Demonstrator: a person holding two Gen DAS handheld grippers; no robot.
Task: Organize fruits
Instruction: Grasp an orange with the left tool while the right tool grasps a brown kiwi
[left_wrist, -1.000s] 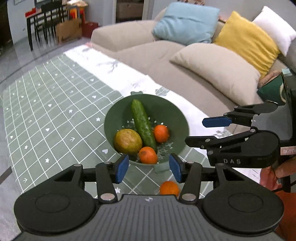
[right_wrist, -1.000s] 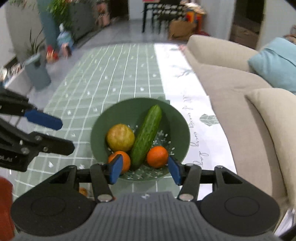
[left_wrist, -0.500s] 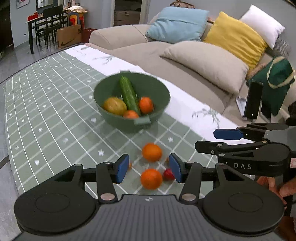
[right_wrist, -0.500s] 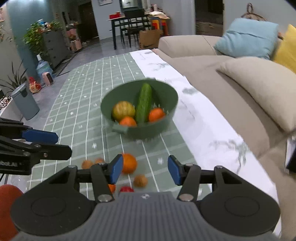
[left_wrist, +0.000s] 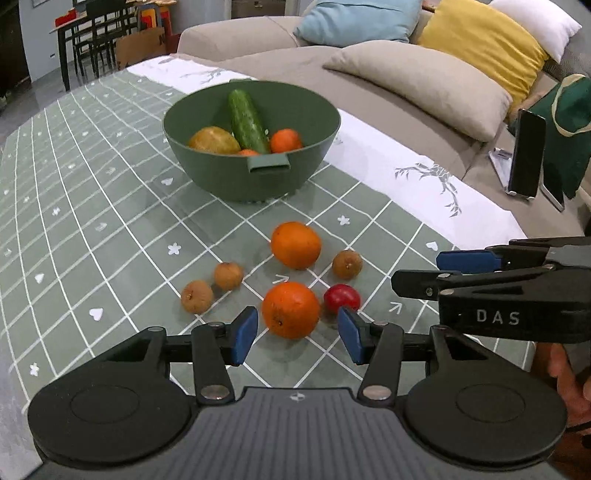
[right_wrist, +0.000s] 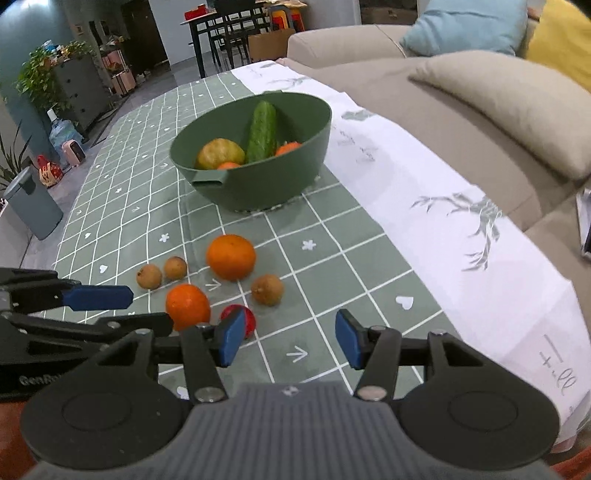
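**Left gripper lined up on the nearest orange**

Left gripper (left_wrist: 293, 334): jaws spread wide, nothing held. Low over the checked tablecloth (left_wrist: 110, 206), pointing at the loose fruit.

Right gripper (right_wrist: 286, 341): jaws spread wide, nothing held. Level with the left gripper, on its right; its fingers frame bare cloth only.

Near orange (left_wrist: 291, 310): on the cloth straight ahead of the left gripper, centred in the gap between its blue pads (left_wrist: 242, 334), apparently just short of them.

Red fruit (left_wrist: 341, 298): small, just beside the near orange, close in front of the left gripper's right-hand pad.

Far orange (left_wrist: 295, 244): beyond the near one, well clear of the pads.

Three small brown fruits: two ahead to the left (left_wrist: 197, 296) (left_wrist: 228, 275), one ahead to the right (left_wrist: 347, 263).

Green bowl (left_wrist: 221, 177): farthest ahead, already holding a cucumber (left_wrist: 246, 122), a yellowish fruit (left_wrist: 213, 140) and oranges.

Handling note, as a judgement: the step in hand looks like picking up the near orange for the bowl. Ease forward until the pads pass its widest part, then close evenly across the middle; an off-centre squeeze could roll it away. Watch the right-hand pad, which could knock the red fruit aside.
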